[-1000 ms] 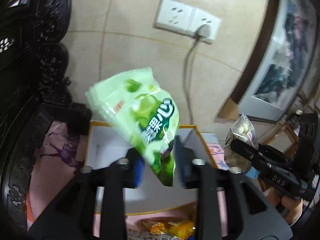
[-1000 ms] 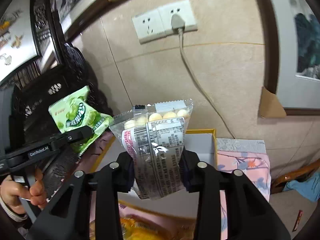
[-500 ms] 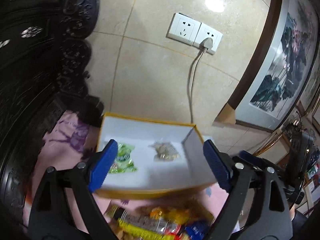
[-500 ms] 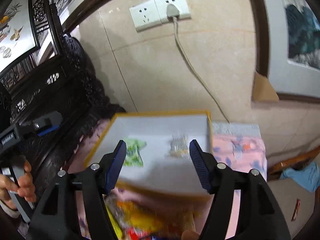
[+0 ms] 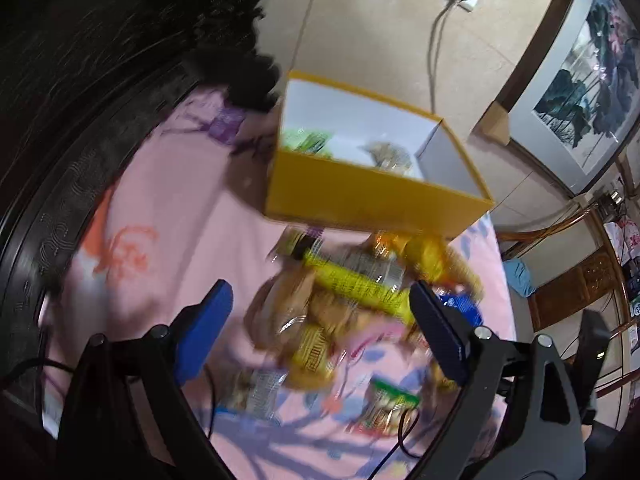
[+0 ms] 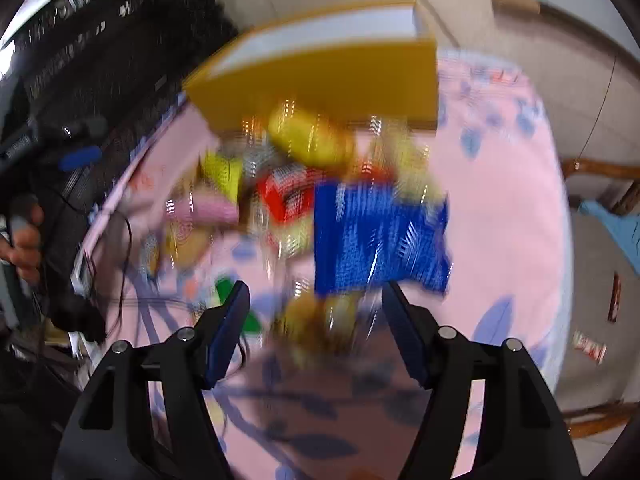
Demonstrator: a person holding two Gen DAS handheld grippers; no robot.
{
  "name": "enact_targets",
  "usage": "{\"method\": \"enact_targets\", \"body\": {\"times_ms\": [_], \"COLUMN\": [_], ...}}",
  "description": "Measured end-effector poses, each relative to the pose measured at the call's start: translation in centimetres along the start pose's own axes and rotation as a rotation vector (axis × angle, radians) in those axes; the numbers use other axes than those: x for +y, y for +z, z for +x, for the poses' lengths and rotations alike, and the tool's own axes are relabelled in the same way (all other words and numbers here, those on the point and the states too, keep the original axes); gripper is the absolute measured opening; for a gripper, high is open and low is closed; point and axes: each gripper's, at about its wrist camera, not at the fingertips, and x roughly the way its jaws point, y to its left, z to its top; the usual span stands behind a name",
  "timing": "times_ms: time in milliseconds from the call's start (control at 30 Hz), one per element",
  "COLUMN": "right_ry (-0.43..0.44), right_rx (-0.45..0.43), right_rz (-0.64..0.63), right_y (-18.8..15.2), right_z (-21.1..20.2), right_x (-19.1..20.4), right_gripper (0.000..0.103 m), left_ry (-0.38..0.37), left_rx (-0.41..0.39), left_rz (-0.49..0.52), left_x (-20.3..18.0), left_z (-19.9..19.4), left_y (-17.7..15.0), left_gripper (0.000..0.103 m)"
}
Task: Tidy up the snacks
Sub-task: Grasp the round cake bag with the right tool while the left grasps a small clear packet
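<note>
Both the left gripper [image 5: 320, 320] and right gripper [image 6: 316, 312] hang empty over the snack pile [image 5: 352, 292], jaws apart, ready to fill the yellow box [image 5: 372, 196].

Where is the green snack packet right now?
In the left wrist view, the green snack packet lies inside the yellow cardboard box, at its left end, with a pale clear packet to its right.

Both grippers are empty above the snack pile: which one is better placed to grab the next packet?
Probably the right gripper: its open jaws sit just below the blue packet, at the pile's near edge. The left gripper is open too, over the yellow packet, but packets overlap there.
</note>
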Motion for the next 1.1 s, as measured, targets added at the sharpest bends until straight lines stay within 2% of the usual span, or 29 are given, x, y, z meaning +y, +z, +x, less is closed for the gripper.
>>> {"method": "enact_targets", "body": {"times_ms": [133,233,267,367,433,467,500,600,767,1000,1100], "right_ry": [-0.026,-0.077,-0.079,-0.144,-0.184,-0.200,-0.219,-0.197,-0.185,-0.153,-0.157], "right_rx": [0.065,0.100,0.096,0.115,0.112,0.112,0.099,0.093,0.103,0.103,0.103], "right_rz": [0.114,0.140,0.140,0.110,0.083,0.071,0.057,0.068,0.118,0.169,0.167], "right_y": [-0.7,-0.5,-0.3,0.0,0.0,0.0,0.0,0.0,-0.1,-0.8,-0.8], "right_z": [3.0,4.8,5.2,6.3,6.7,6.7,6.5,6.0,5.4,4.2,4.1], "right_x": [-0.3,0.2,0.5,1.3,2.0,2.2,2.4,2.1,1.2,-0.7,-0.8], "right_gripper": [0.073,0.088,0.098,0.100,0.096,0.091,0.077,0.063,0.060,0.061,0.061], "left_ry": [0.056,0.081,0.092,0.126,0.139,0.149,0.156,0.174,0.199,0.218,0.213], "left_rx": [0.018,0.016,0.017,0.016,0.042,0.062,0.085,0.154,0.256,0.291,0.321], "left_rz": [-0.035,-0.083,-0.095,-0.114,-0.116,-0.114,-0.106,-0.079,0.021,0.168,0.187], "left_x": [2.2,3.8,4.4,5.5,6.1,6.2,6.3,6.2,5.0,3.7,4.0], "left_z": [-0.6,-1.3,-1.4,-1.7,-1.1,-0.7,0.0,2.3,6.1,8.6,9.9], "left_y": [-1.3,-1.6,-1.8,-2.3,-2.9,-3.2,-3.8,-5.3,-7.9,-8.8,-9.1], "left_gripper": [0.092,0.092,0.092,0.092,0.092,0.092,0.092,0.092,0.092,0.092,0.091]}}
